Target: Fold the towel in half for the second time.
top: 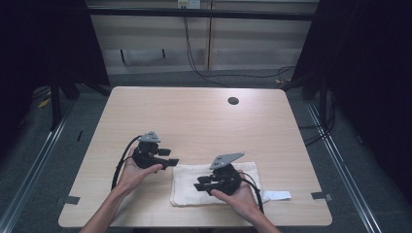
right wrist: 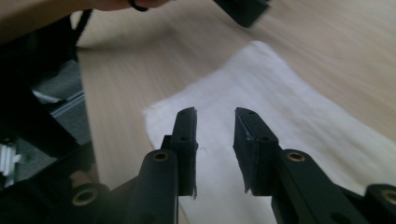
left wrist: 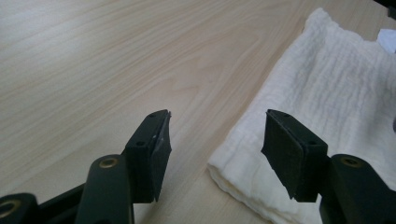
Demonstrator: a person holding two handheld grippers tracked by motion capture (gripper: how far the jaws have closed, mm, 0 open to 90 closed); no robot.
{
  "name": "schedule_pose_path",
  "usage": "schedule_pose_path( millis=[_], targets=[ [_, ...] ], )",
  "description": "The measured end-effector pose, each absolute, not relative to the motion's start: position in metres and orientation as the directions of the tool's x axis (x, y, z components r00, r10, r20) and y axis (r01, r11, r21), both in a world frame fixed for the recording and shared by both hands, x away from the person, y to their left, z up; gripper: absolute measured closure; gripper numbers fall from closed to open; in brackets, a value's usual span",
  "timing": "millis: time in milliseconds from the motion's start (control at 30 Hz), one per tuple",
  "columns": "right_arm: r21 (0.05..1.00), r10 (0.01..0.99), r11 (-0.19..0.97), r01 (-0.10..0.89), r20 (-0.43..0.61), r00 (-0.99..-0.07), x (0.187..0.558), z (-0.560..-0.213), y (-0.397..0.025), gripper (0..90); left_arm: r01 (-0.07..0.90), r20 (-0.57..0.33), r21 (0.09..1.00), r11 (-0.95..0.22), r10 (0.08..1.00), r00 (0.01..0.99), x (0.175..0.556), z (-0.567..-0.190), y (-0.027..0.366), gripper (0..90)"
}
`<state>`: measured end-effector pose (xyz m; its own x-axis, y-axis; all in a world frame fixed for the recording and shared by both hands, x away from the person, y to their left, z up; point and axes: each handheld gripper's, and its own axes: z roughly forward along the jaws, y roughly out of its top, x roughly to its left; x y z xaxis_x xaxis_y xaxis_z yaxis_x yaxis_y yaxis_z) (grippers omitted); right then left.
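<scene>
Pale wood-grain surface (top: 194, 116) stands in a dark-curtained room with cables trailing along the floor behind it, and carries a white, ribbed, folded cotton cloth (top: 192, 184) near its front edge. Just beside the cloth's right end lies a small white paper slip (top: 278, 195).

The left tool (top: 170, 158) hovers just off the cloth's upper left corner, its jaws spread wide; in the left gripper view the cloth's folded edge (left wrist: 243, 186) runs between them, low and unpinched. The right tool (top: 200, 183) hangs over the middle of the cloth, pointing toward its left end, jaws parted but narrower, with nothing between the pads (right wrist: 187, 135).

The step in hand looks like taking hold of the cloth, probably to unfold or refold it. To do it well, I would lower the left tool until one pad slides under the corner layers, then close on all the layers together, not just the top one. The right tool should pick an edge rather than the flat middle, where pads would only skid. Lifting both evenly should keep the cloth from bunching or dragging the paper slip.
</scene>
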<state>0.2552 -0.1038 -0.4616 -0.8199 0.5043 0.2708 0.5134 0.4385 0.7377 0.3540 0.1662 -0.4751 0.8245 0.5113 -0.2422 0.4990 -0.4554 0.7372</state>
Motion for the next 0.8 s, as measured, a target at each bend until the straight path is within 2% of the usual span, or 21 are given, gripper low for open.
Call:
schedule_pose_path(
  millis=[233, 367, 800],
  targets=[
    [0.723, 0.420, 0.482, 0.495, 0.305, -0.855, 0.253, -0.478, -0.056, 66.6, 0.516, -0.246, 0.746, -0.422, 0.545, 0.802, 0.354, -0.478, 0.169, 39.4],
    [0.704, 0.400, 0.527, 0.476, 0.289, -0.870, 0.250, -0.488, -0.040, 63.3, 0.525, -0.257, 0.745, -0.411, 0.550, 0.795, 0.354, -0.479, 0.172, 39.2],
    [0.705, 0.397, 0.567, 0.425, 0.218, -0.892, 0.244, -0.499, -0.028, 59.4, 0.548, -0.291, 0.739, -0.391, 0.548, 0.784, 0.353, -0.485, 0.174, 38.6]
  ],
)
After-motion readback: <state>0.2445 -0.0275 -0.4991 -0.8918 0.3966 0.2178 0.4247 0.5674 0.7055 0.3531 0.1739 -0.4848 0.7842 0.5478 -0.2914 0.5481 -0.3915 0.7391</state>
